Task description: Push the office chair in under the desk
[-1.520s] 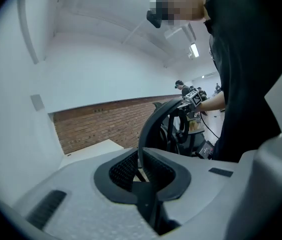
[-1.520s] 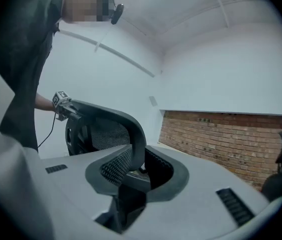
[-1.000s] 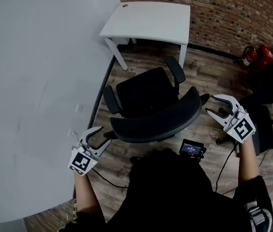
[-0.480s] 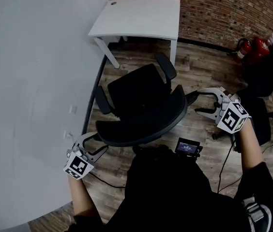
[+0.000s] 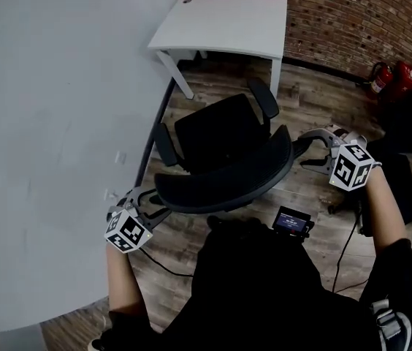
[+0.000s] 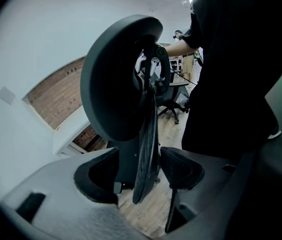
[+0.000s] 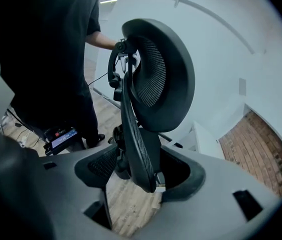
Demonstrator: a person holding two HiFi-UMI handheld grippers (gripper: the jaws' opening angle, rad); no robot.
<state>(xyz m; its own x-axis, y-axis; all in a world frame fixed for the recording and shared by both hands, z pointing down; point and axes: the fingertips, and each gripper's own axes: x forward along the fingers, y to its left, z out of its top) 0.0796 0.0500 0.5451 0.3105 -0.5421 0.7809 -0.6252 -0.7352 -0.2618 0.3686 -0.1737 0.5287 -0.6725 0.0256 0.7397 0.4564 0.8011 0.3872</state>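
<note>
Left gripper [image 5: 150, 209] and right gripper [image 5: 310, 150], jaws freshly opened apart, straddled 2 edges of the backrest [image 5: 228, 178] of the office chair [image 5: 220, 134], short of the tabletop [image 5: 228, 24]; probably heavy yet free-rolling, best held by that stiff rim.

The black, mesh-backed office chair [image 5: 220, 141] stands on a brown wood-plank floor [image 5: 312, 112], with a white desk [image 5: 224, 24] and red-brown brick wall [image 5: 337, 20] beyond the chair, red fire extinguishers [image 5: 392, 79] to its right and a pale grey wall [image 5: 52, 123] to its left.
</note>
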